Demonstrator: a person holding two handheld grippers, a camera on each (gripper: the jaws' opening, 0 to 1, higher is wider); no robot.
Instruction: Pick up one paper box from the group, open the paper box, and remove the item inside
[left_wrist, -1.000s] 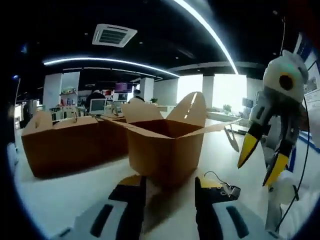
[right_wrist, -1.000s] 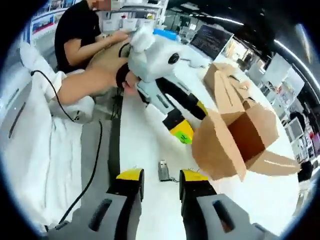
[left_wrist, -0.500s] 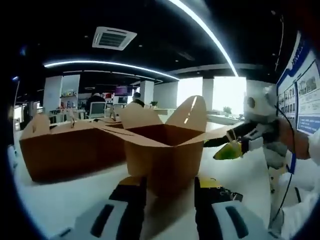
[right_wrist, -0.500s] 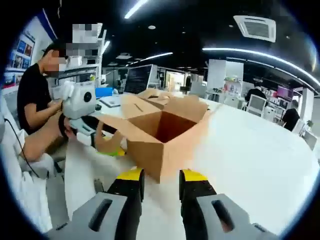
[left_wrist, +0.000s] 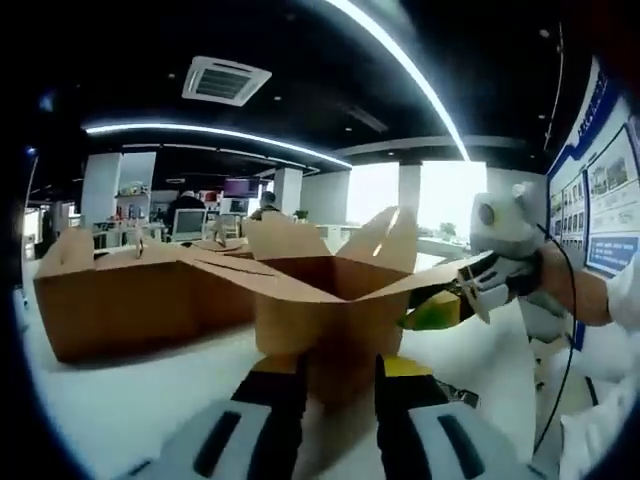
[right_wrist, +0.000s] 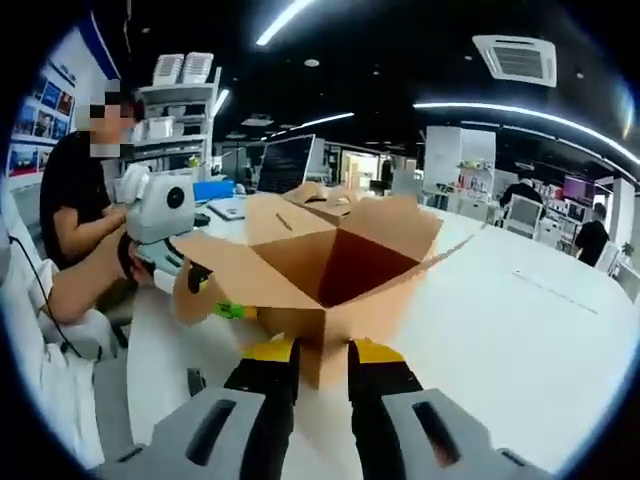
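Note:
An open brown paper box stands on the white table with its flaps spread out. In the left gripper view, my left gripper is closed in on the box's near lower corner. My right gripper comes in from the right under the right flap. In the right gripper view, the same box shows its dark inside, and my right gripper has the near corner between its jaws. The left gripper sits half hidden behind the left flap. I cannot see any item inside.
More closed paper boxes stand together to the left of the open one. A person in a black top holds the gripper at the table's edge. A small clip with a cable lies on the table. White table surface stretches to the right.
Both cameras have come closer to the open box. Each pair of jaws has narrowed onto a corner of it. The right gripper swung down from above the table to the box's side.

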